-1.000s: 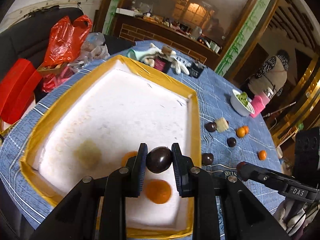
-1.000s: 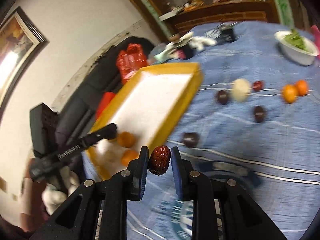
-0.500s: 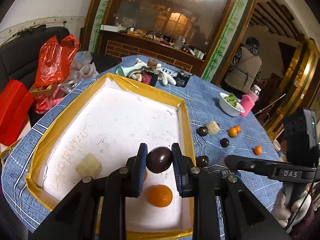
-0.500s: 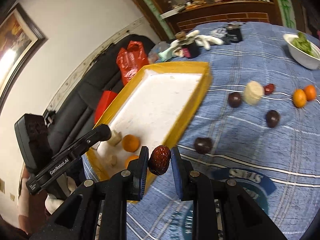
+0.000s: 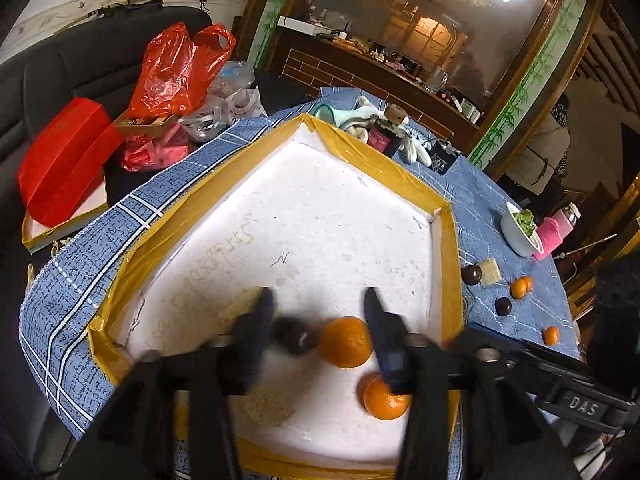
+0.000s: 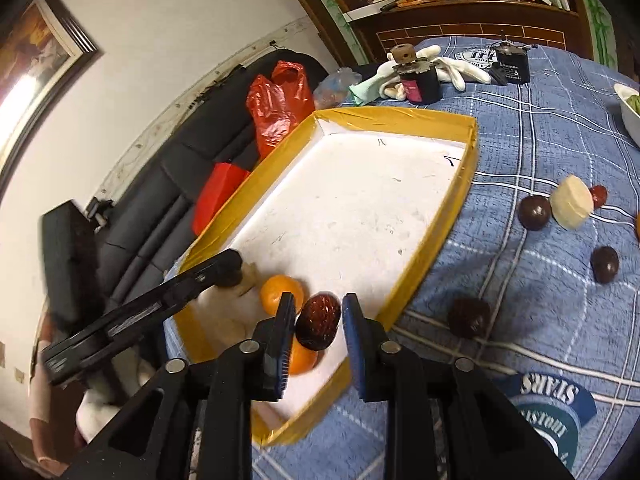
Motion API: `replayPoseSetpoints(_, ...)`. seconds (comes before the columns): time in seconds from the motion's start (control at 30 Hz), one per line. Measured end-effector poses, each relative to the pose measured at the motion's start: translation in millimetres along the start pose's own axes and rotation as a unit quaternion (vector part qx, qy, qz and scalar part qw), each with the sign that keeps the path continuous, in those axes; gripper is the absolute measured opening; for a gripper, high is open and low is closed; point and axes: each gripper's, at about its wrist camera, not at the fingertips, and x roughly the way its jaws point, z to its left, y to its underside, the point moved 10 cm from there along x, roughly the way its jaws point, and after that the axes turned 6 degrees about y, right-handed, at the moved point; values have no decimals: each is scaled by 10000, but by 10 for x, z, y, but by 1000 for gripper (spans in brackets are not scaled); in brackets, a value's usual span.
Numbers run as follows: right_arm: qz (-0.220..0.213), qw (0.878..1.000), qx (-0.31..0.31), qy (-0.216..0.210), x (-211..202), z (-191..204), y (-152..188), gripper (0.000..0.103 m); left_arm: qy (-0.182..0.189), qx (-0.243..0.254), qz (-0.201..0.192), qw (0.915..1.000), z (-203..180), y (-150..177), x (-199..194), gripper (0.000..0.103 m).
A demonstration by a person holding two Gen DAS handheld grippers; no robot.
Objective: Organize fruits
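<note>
In the left wrist view my left gripper hangs over the near end of the white tray with the yellow rim. Its jaws are opening, and the dark round fruit lies loose between them on the tray floor, beside an orange. A second orange and pale fruit chunks lie close by. In the right wrist view my right gripper is above the tray's near corner. Its jaws are opening too. The red date sits between the pads with a gap on its right side.
Dark fruits, a pale chunk and small oranges lie on the blue cloth right of the tray. A white bowl and pink bottle stand farther right. Red bags lie off the table's left edge.
Both grippers have opened. The left one let go of the dark fruit, which now rests in the tray. The right one moved left over the tray's corner, and its pads are parting from the date.
</note>
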Motion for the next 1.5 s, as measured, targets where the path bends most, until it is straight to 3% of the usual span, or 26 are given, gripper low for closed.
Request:
replayPoseSetpoints(0.07,-37,9999,94,26,45,-29,-45,62,57,41,-46,10000,-37,-2,-37,57)
replayPoseSetpoints(0.1,-88,9999,135,53,44,-49,-67,65,93,75,-46,9999,-71,-4,-45,59)
replayPoseSetpoints(0.27,-196,9994,234,172,-88,-169,-82,65,166,175,-106,9997,-237,15,-111,75)
replayPoseSetpoints(0.33,-277,9988,286,269,-215,-254,-54,65,141,283,-233,9992,-361,5,-172,87)
replayPoseSetpoints(0.37,-346,9981,335,373,-317,-325,-27,65,165,372,-342,9986,-456,-3,-216,88)
replayPoseSetpoints(0.5,-769,9927,727,581,-790,-636,121,66,771,812,-445,9927,-980,36,-332,89)
replayPoseSetpoints(0.63,-1348,9732,1851,226,-1349,-1107,380,71,1057,1364,-490,9838,-1606,195,-471,88)
replayPoseSetpoints(0.7,-1362,9575,2533,-216,-1565,-1367,581,71,1066,1744,-493,9776,-1880,283,-527,88)
replayPoseSetpoints(0.77,-1386,9422,3021,-413,-1774,-1630,776,71,889,2235,-605,9688,-2188,382,-594,88)
replayPoseSetpoints(0.87,-1662,9308,3254,76,-2214,-2005,1063,71,532,2867,-882,9525,-2540,489,-738,88)
replayPoseSetpoints(0.97,-1976,9198,3360,452,-2629,-2241,1330,71,402,3117,-1057,9434,-2732,508,-840,89)
replayPoseSetpoints(1.2,-3018,8838,3222,1547,-3392,-2449,1618,77,169,3121,-1009,9445,-2736,440,-853,89)
replayPoseSetpoints(1.27,-3385,8665,3322,1557,-3546,-2481,1625,83,96,3056,-1009,9467,-2681,390,-855,89)
replayPoseSetpoints(1.33,-3414,8620,3605,1024,-3577,-2525,1624,83,1,3011,-1069,9476,-2622,332,-885,89)
replayPoseSetpoints(1.4,-3272,8665,3710,672,-3549,-2531,1623,83,-162,3000,-1153,9468,-2550,278,-912,89)
replayPoseSetpoints(1.5,-3053,8773,3479,1267,-3568,-2481,1588,83,-493,3031,-1295,9428,-2420,202,-967,89)
